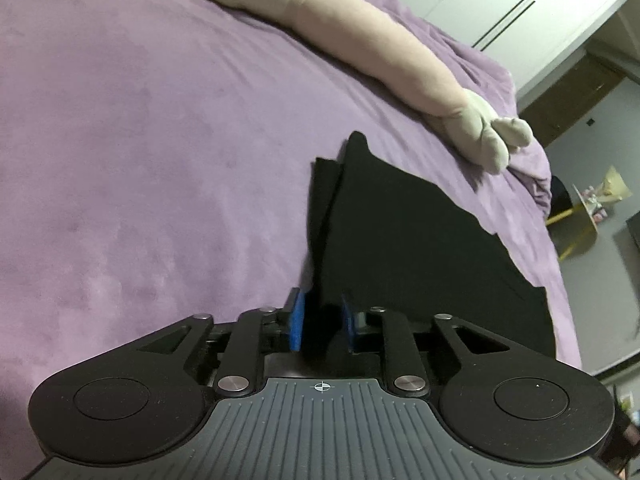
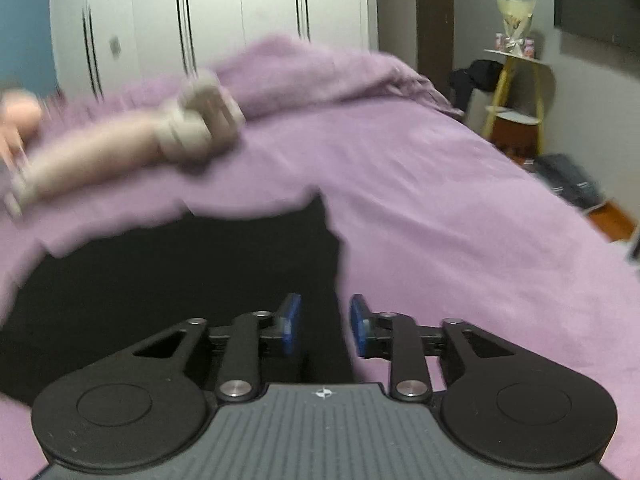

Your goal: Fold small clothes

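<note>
A black garment (image 1: 400, 232) lies on the purple bedspread (image 1: 140, 160), with a fold along its left side. My left gripper (image 1: 322, 320) sits at the garment's near left edge; black cloth fills the narrow gap between its blue pads (image 1: 296, 324), so it looks shut on the cloth. In the blurred right wrist view the same garment (image 2: 180, 280) spreads to the left. My right gripper (image 2: 325, 326) stands at its right edge with its blue pads (image 2: 360, 328) apart, cloth lying between them.
A long pink and grey plush toy (image 1: 360, 44) lies across the bed beyond the garment, also in the right wrist view (image 2: 120, 152). White wardrobe doors (image 2: 224, 20) stand behind. A yellow-legged side table (image 2: 516, 88) and floor clutter (image 2: 572, 180) sit past the bed's right edge.
</note>
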A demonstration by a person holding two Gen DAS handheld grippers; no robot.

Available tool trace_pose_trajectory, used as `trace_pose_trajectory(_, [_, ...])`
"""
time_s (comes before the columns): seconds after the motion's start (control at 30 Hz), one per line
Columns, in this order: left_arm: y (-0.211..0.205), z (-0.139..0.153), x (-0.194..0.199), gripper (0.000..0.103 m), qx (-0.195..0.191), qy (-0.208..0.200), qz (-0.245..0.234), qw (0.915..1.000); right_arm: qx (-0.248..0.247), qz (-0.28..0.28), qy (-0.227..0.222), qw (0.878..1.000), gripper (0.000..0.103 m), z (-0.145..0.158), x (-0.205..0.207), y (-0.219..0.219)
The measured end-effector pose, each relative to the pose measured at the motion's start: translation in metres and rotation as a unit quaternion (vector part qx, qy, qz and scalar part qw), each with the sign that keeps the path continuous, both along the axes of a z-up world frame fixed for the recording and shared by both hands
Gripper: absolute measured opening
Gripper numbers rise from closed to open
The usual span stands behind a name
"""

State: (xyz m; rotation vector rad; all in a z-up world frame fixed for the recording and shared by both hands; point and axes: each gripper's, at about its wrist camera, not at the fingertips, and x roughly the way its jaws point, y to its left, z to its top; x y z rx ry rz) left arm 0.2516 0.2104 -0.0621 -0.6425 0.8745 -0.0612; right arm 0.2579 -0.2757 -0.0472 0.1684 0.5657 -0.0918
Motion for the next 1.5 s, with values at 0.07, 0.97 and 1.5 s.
trace_pose_trajectory(0.07, [-0.002, -0.005, 0.001, 0.042, -0.028, 0.002, -0.015, 0.9995, 0.051, 0.023, -0.034, 0.998, 0.058, 0.009, 0.002, 0.007])
trace_pose_trajectory(0.97, [-0.010, -0.034, 0.025, 0.016, -0.129, -0.024, 0.053, 0.9899, 0.024, 0.161, 0.044, 0.986, 0.020, -0.038, 0.031, 0.167])
trace_pose_trajectory(1.5, [-0.063, 0.029, 0.045, 0.015, 0.040, -0.019, -0.013, 0.9989, 0.068, 0.068, 0.035, 0.995, 0.021, -0.030, 0.015, 0.092])
